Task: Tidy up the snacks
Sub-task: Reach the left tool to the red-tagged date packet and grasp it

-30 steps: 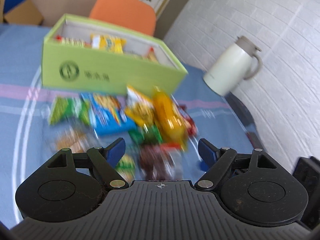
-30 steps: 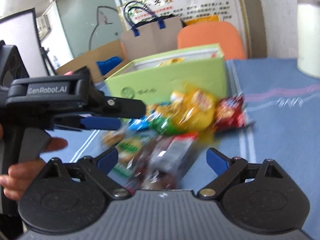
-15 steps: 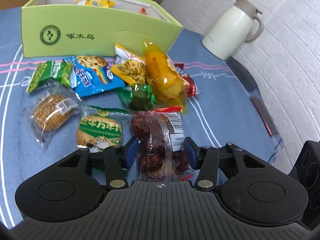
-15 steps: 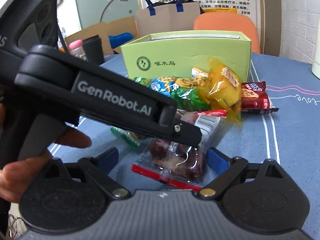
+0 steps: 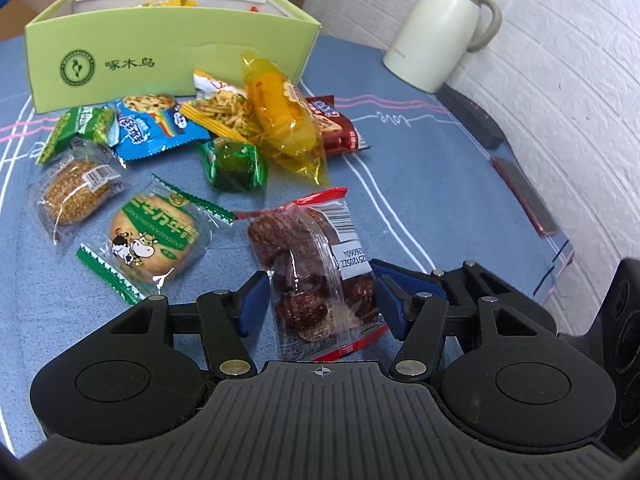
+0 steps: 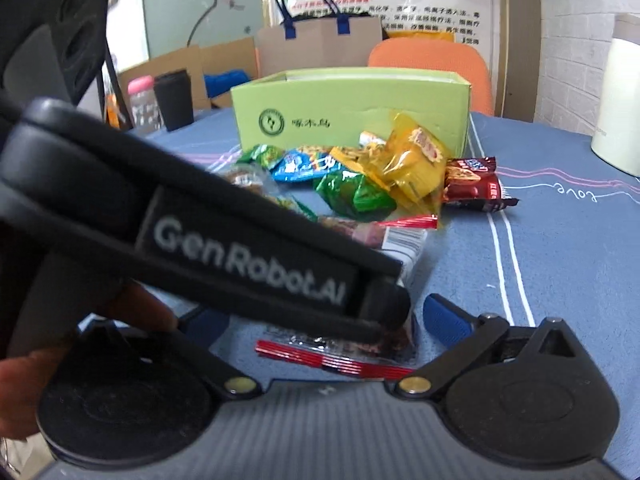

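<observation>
A clear red-edged pack of dark dried fruit (image 5: 316, 276) lies on the blue tablecloth between the blue pads of my left gripper (image 5: 320, 300). The jaws stand close on both sides of the pack; contact is not clear. Several more snacks lie beyond it: a cow-print biscuit (image 5: 150, 240), a sesame cake (image 5: 74, 190), a green candy (image 5: 236, 164), a yellow pack (image 5: 280, 116). The green box (image 5: 168, 56) stands behind them with snacks inside. My right gripper (image 6: 324, 320) is open and empty; the left gripper's body (image 6: 240, 256) crosses its view above the fruit pack (image 6: 340, 356).
A cream thermos jug (image 5: 440, 28) stands at the table's back right. A red phone (image 5: 524, 196) lies near the right edge. An orange chair (image 6: 432, 60), a paper bag and cardboard boxes stand behind the table. A black cup (image 6: 174, 100) stands at the far left.
My left gripper came down over the snacks and narrowed its jaws around the dried fruit pack. The right gripper stayed open and moved close behind the left one.
</observation>
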